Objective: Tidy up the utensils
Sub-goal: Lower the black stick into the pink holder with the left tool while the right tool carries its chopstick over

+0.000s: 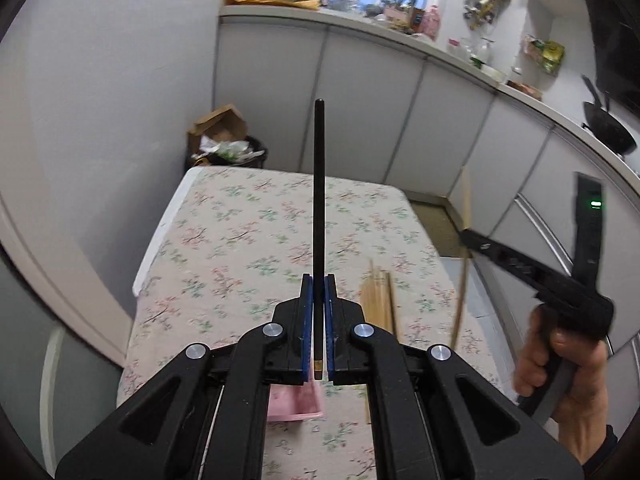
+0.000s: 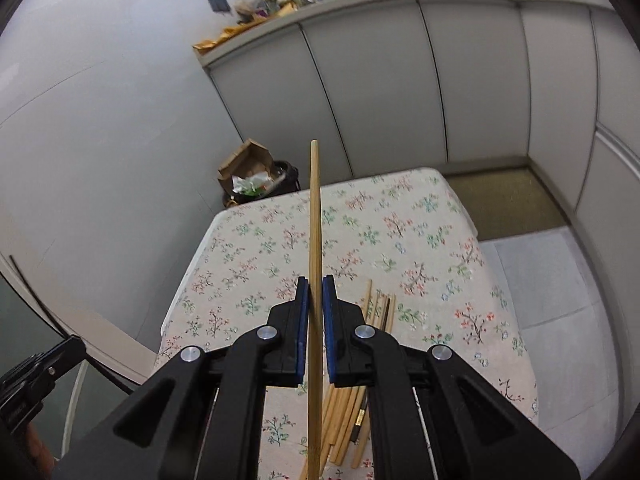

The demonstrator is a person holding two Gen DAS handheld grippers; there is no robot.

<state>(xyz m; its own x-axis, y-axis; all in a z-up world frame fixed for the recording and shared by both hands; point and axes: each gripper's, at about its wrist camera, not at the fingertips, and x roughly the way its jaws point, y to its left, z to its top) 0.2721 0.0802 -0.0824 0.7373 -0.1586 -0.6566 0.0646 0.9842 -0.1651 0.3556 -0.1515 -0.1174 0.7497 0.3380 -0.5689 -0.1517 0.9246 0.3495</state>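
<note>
Left gripper (image 1: 319, 280) clamping slim black chopstick (image 1: 319, 200) pointing straight ahead toward the flowered tablecloth's (image 1: 240, 240) far edge, right gripper (image 2: 315, 282) clamping pale bamboo chopstick (image 2: 315, 220) likewise

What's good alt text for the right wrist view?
The right gripper is shut on a single bamboo chopstick that points away over a floral-clothed table. More chopsticks lie loose on the cloth beneath it; white cabinets stand behind.

Both wrist fisheyes sit just behind their fingers (image 1: 308, 312), angled down over the floral-cloth counter (image 1: 248, 232) toward white cabinets (image 1: 360, 92). Shared beyond the fingers: counter, trash bin (image 2: 280, 178), windowsill. Left view catches the right hand (image 1: 560, 364).
</note>
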